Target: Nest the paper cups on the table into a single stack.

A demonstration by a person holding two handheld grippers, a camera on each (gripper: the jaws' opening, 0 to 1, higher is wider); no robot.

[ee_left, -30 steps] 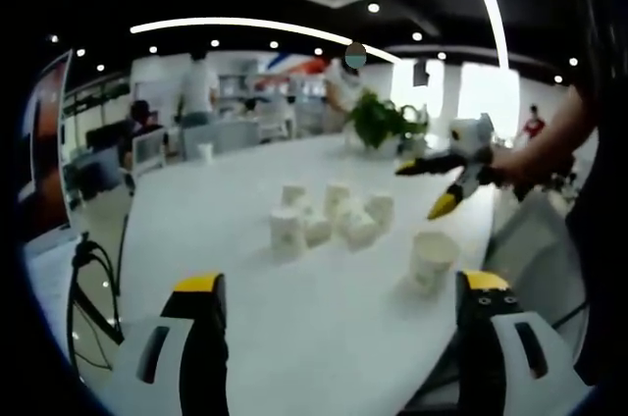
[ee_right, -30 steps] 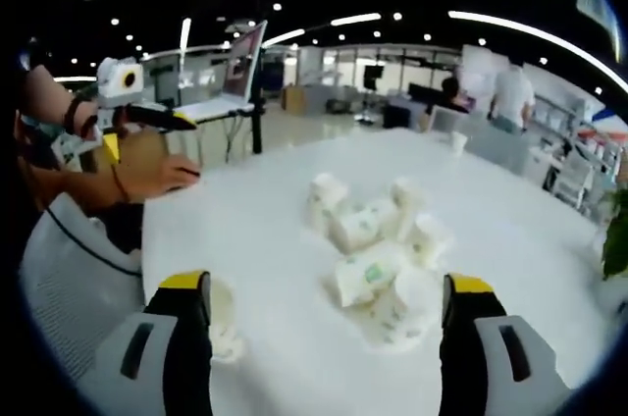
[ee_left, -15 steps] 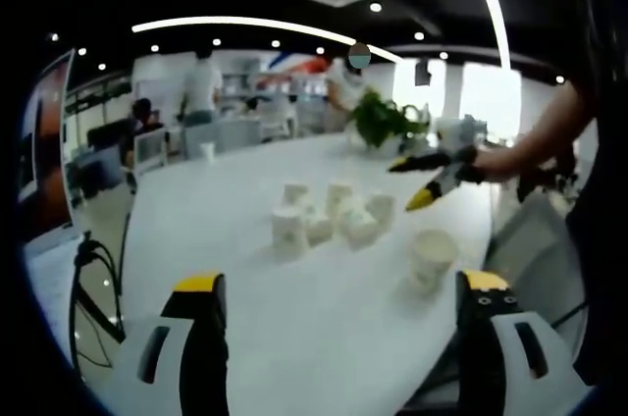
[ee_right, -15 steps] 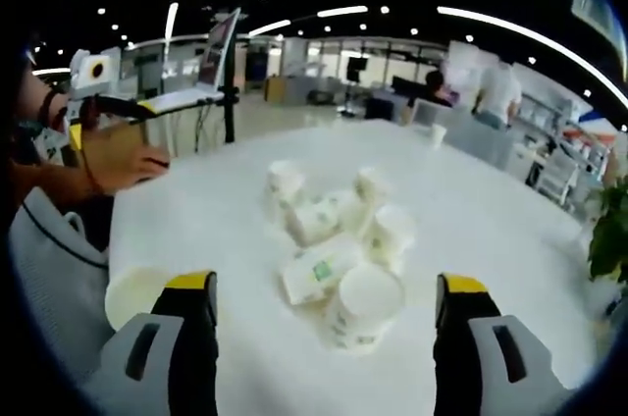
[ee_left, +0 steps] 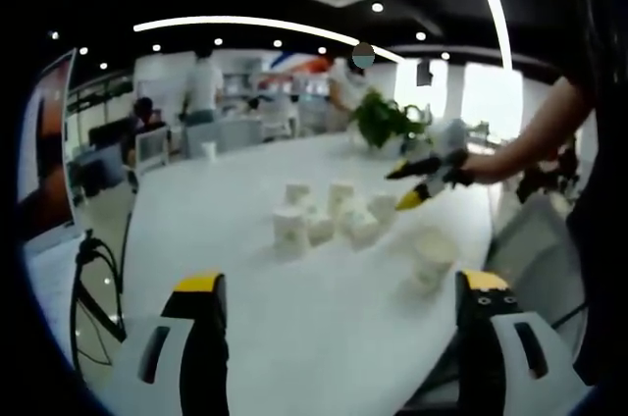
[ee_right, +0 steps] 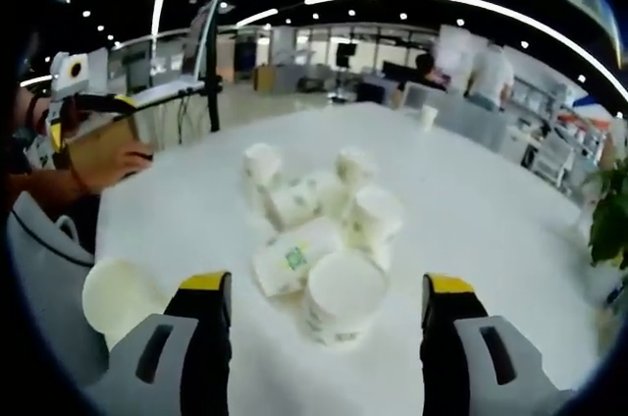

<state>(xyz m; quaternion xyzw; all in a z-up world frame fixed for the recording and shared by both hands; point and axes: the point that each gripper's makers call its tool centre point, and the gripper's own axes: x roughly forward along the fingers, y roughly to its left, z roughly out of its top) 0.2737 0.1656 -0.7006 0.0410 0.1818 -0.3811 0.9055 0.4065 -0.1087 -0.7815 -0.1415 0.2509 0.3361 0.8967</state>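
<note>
Several white paper cups [ee_left: 329, 218] are bunched in the middle of the round white table [ee_left: 226, 269], some upright and some tipped. One more cup [ee_left: 429, 257] lies apart on its side near the table's edge. My left gripper [ee_left: 341, 283] hangs open over the near part of the table, well short of the cups. My right gripper [ee_left: 400, 188] comes in from the right, open, above the lone cup. In the right gripper view its jaws [ee_right: 326, 284] stand open on either side of an upside-down cup [ee_right: 343, 296] without touching it. The lone cup [ee_right: 116, 295] lies at the left.
A potted plant [ee_left: 383, 120] stands at the table's far side, and a small cup [ee_left: 205, 151] sits by the far edge. A grey chair back [ee_right: 39, 269] is close to the table. A screen on a stand [ee_right: 201, 43] and desks with people are beyond.
My right gripper has moved in toward the bunch, and the upside-down cup now sits between its jaws. The left gripper has stayed put.
</note>
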